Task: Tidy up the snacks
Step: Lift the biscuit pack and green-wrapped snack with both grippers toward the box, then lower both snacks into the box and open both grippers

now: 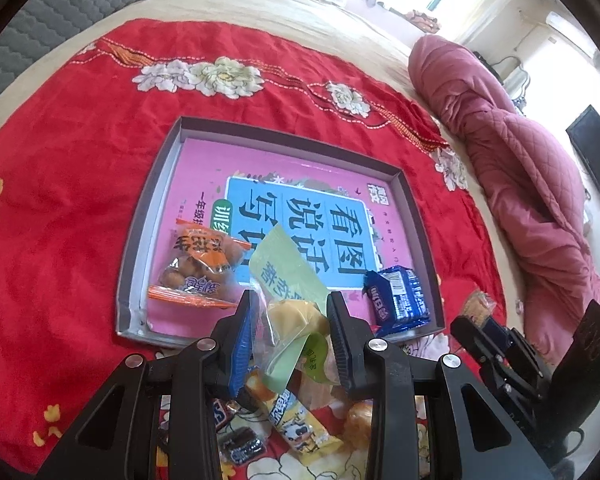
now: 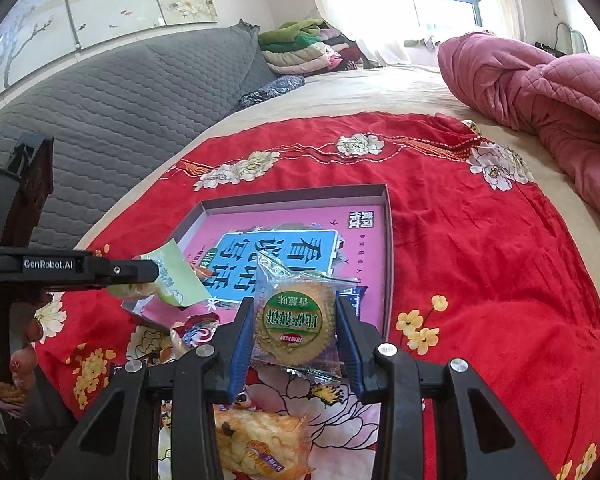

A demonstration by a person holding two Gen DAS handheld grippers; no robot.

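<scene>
My left gripper (image 1: 294, 306) is shut on a pale green snack packet (image 1: 288, 276) with a yellow cake inside, held over the near edge of the shallow grey box (image 1: 148, 240) with its pink and blue lining. An orange packet of brown balls (image 1: 198, 266) and a blue biscuit packet (image 1: 400, 296) lie in the box. My right gripper (image 2: 296, 312) is shut on a clear packet holding a round brown cake with a green label (image 2: 294, 326), just in front of the box (image 2: 389, 264). The left gripper (image 2: 140, 272) with its green packet (image 2: 178, 276) shows at the left of the right wrist view.
Several loose snacks (image 1: 296, 420) lie on the red flowered cloth (image 1: 80, 200) below my left gripper; a bread packet (image 2: 260, 444) lies below my right. A rolled pink quilt (image 1: 512, 168) lies at the right, a grey padded headboard (image 2: 120, 120) at the left.
</scene>
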